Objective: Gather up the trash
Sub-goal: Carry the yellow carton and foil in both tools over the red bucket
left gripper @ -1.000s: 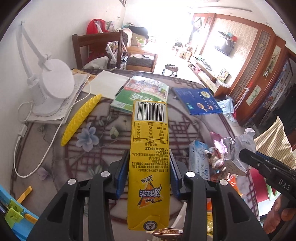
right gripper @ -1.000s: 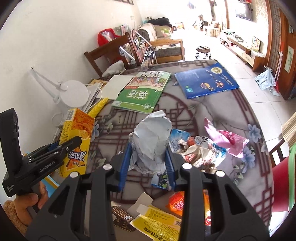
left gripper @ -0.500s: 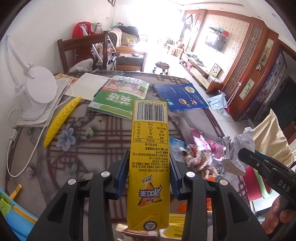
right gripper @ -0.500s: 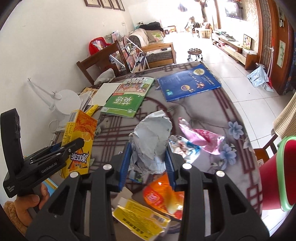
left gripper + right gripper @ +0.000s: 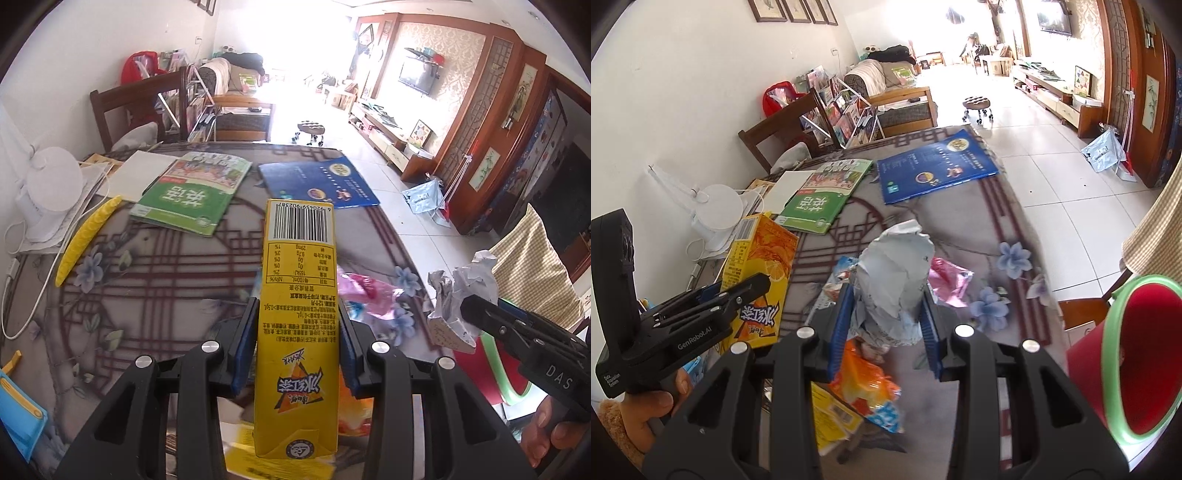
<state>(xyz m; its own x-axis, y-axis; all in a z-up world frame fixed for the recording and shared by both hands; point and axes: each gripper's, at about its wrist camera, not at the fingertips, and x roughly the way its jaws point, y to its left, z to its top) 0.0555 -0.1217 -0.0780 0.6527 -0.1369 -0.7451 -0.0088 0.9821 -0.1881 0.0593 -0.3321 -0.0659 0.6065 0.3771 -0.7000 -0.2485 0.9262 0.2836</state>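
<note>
My left gripper (image 5: 297,338) is shut on a yellow drink carton (image 5: 297,317), held above the table; the carton also shows in the right wrist view (image 5: 757,280). My right gripper (image 5: 888,314) is shut on a crumpled grey paper ball (image 5: 895,280), seen at the right in the left wrist view (image 5: 461,291). A red bin with a green rim (image 5: 1126,365) stands off the table's right edge. Loose wrappers lie on the table: a pink one (image 5: 951,280), an orange one (image 5: 862,380), a yellow one (image 5: 831,417).
On the table (image 5: 155,280) lie a green book (image 5: 192,195), a blue book (image 5: 317,181), white paper (image 5: 142,173), a yellow strip (image 5: 86,236) and a white lamp (image 5: 48,188) with its cord. A wooden chair (image 5: 140,107) stands behind. A checked cushion (image 5: 535,258) is at right.
Both grippers moved toward the table's right side with their loads. The red bin has come further into the right wrist view. The grips are unchanged.
</note>
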